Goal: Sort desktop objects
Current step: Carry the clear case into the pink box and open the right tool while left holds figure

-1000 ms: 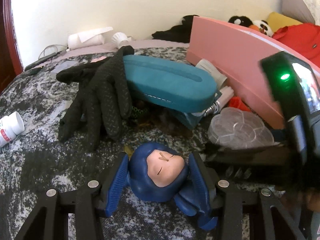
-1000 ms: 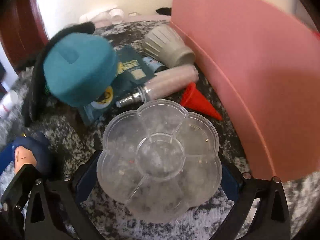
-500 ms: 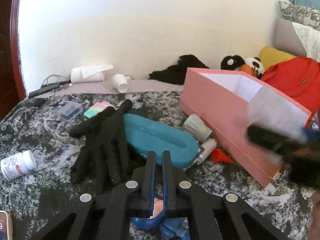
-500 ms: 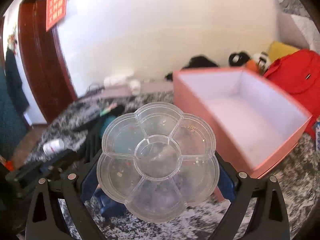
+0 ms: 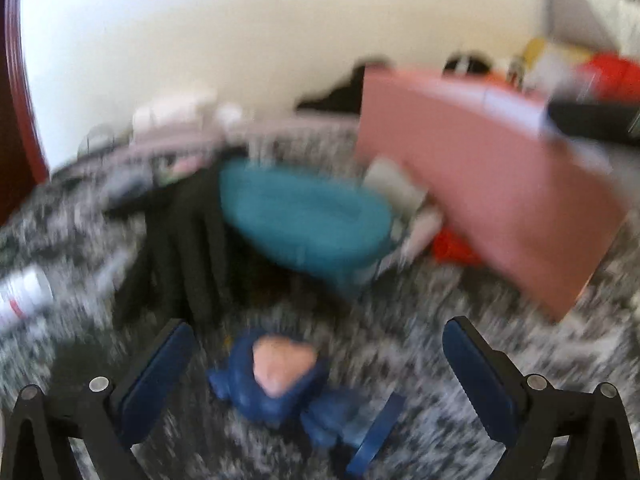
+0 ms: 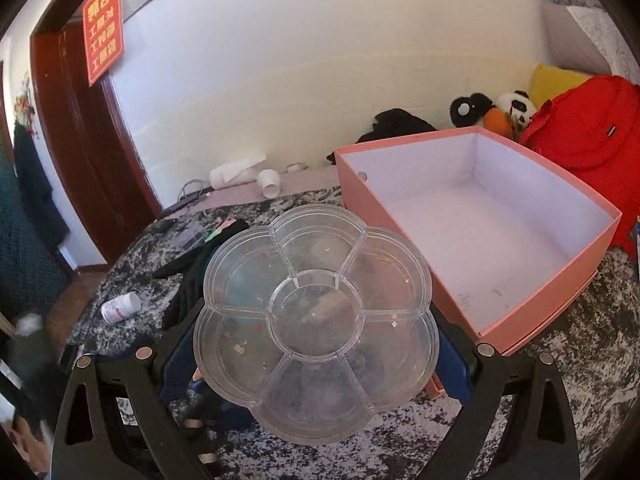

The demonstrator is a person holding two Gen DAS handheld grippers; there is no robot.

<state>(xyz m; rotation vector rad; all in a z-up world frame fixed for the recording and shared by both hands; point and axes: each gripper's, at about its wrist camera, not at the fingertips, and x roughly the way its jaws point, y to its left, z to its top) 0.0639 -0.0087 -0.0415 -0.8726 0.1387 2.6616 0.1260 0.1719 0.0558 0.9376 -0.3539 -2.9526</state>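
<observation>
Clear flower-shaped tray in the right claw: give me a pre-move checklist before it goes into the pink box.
1. Grip: the right claw is shut on the clear flower-shaped plastic tray, a pad on each side. Ok.
2. Tray level: roughly flat, no strong tilt. Ok.
3. Tray contents: only small specks in the compartments. Ok.
4. Pink cardboard box: open top, nothing visible on its white floor. Ok.
5. Position: the tray sits left of the box, not above the opening. Not ok.
6. Left claw: open around the blue figurine, which lies on the grey mottled cloth. The view is blurred, so its clearance from the path cannot be told.
</observation>
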